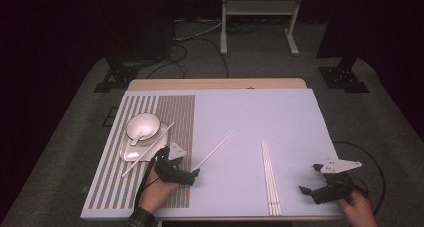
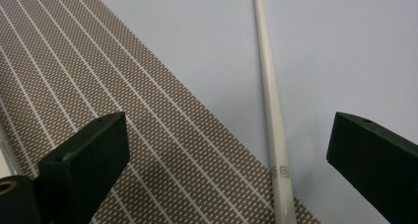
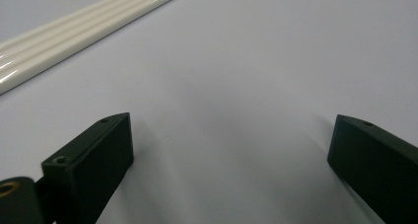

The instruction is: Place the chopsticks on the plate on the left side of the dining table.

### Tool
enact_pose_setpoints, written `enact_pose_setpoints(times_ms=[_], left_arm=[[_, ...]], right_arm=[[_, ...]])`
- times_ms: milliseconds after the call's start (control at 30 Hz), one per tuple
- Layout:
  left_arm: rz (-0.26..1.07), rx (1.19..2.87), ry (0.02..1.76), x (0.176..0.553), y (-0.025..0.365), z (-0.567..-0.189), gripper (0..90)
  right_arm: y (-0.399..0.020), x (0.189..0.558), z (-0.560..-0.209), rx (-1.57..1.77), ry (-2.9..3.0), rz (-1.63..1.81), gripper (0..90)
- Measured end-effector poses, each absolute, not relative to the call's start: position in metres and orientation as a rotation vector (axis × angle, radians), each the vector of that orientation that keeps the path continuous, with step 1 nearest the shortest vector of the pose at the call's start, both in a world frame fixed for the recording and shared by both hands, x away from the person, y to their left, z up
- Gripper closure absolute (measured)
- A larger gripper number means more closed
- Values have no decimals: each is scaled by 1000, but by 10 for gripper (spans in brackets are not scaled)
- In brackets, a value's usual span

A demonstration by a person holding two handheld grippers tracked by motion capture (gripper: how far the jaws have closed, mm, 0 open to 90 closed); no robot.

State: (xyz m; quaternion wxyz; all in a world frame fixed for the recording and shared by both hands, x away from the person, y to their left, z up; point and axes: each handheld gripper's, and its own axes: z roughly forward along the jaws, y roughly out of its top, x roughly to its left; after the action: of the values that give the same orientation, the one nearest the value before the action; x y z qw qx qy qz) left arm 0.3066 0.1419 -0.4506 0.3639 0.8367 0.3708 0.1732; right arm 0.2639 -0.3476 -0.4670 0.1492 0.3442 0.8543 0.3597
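A single white chopstick (image 1: 214, 150) lies slanted on the pale blue table top, its near end at the edge of a striped brown placemat (image 1: 176, 112). My left gripper (image 1: 181, 163) is open around that near end. In the left gripper view the chopstick (image 2: 273, 115) runs up between the jaws, nearer the right one, and neither jaw touches it. A tight bundle of white chopsticks (image 1: 270, 177) lies to the right. My right gripper (image 1: 310, 178) is open and empty beside the bundle (image 3: 74, 31), low over bare table.
On the placemat (image 2: 98, 71) a white bowl (image 1: 150, 119) with a spoon (image 1: 139, 137) sits on a white plate (image 1: 131, 153). Another chopstick (image 1: 150, 154) leans across the plate. The table's front edge is close to both hands.
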Motion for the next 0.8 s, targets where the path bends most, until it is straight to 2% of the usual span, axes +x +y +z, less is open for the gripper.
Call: enact_pose_setpoints(times_ms=[400, 800], left_arm=[[425, 2103, 932, 309, 135, -445, 72], [410, 2104, 915, 313, 118, -442, 245]], right_arm=[[-348, 264, -467, 990, 2456, 1033, 22], [-348, 264, -467, 990, 2455, 1034, 22]])
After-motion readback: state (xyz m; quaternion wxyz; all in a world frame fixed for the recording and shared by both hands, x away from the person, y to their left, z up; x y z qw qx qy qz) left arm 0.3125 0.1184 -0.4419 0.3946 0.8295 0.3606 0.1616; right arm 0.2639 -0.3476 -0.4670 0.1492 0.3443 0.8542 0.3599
